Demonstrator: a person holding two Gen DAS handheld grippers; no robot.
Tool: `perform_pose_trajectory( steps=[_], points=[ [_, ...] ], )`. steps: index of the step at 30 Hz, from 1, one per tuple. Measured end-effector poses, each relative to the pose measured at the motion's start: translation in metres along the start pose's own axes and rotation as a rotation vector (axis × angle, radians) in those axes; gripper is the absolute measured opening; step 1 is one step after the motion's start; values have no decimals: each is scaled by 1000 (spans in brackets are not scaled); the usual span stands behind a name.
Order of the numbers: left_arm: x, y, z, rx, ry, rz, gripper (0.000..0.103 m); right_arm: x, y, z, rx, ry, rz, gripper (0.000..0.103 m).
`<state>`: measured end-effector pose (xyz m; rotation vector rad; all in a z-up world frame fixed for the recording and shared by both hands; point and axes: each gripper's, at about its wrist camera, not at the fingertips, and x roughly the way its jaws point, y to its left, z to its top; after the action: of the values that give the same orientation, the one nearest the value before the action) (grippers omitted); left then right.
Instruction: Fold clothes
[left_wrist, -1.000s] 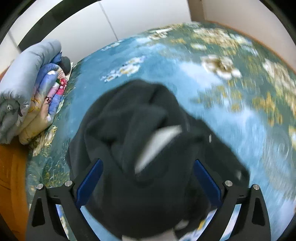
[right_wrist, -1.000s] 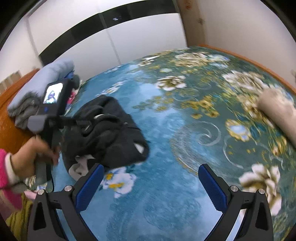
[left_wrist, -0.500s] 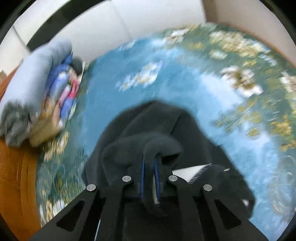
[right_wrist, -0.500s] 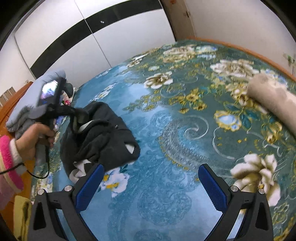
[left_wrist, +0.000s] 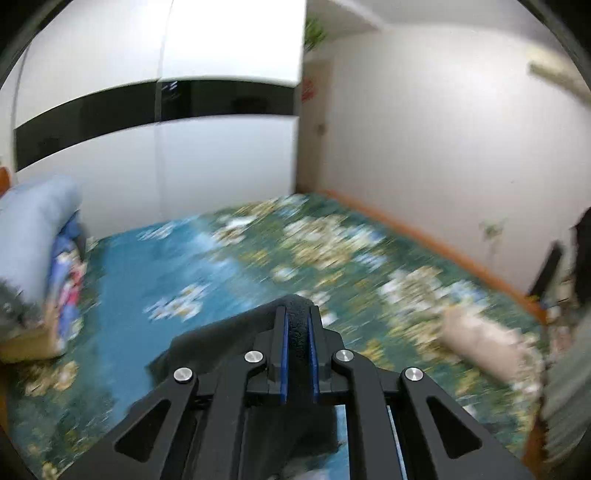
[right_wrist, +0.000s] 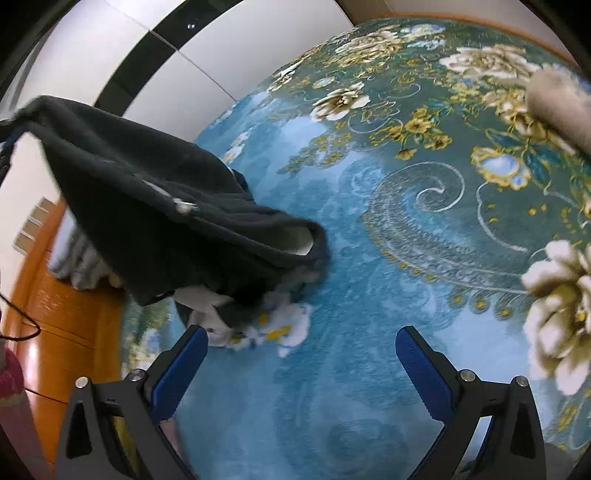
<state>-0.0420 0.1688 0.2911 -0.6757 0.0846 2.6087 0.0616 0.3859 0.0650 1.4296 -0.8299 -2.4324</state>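
Hoisting the dark sweater (right_wrist: 155, 206) off the flowered bedspread (right_wrist: 406, 221), the left gripper (left_wrist: 297, 354) has it pinched tight by one edge, likely to shake it out, while the right gripper (right_wrist: 299, 369) waits spread wide, empty.

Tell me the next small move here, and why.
Probably bring the right tongs, open and holding nothing, toward the low hanging edge of the dark garment. The left tongs are shut on a fold of it, and its lower end sags bunched onto the bedspread, so a second grip could spread it.
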Motion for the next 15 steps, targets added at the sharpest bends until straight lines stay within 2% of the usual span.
perform_pose_trajectory(
  steps=[3,6,8,10,13,15],
  points=[
    [-5,-20,25,40,-51,-58,9,-6,-5,4,50,-21,19,103],
    [9,-34,52,20,-77,-114,9,-26,-15,15,96,-83,10,103],
    [6,-51,81,22,-189,-159,0,-43,-24,24,134,-138,7,103],
    [-6,-69,111,46,-282,-175,0,-61,-33,33,167,-190,1,103],
    [-13,-106,153,115,-311,-192,0,-94,-46,47,212,-275,-6,103],
    [-2,-124,159,151,-263,-202,0,-107,-52,51,230,-308,-10,103]
  ],
)
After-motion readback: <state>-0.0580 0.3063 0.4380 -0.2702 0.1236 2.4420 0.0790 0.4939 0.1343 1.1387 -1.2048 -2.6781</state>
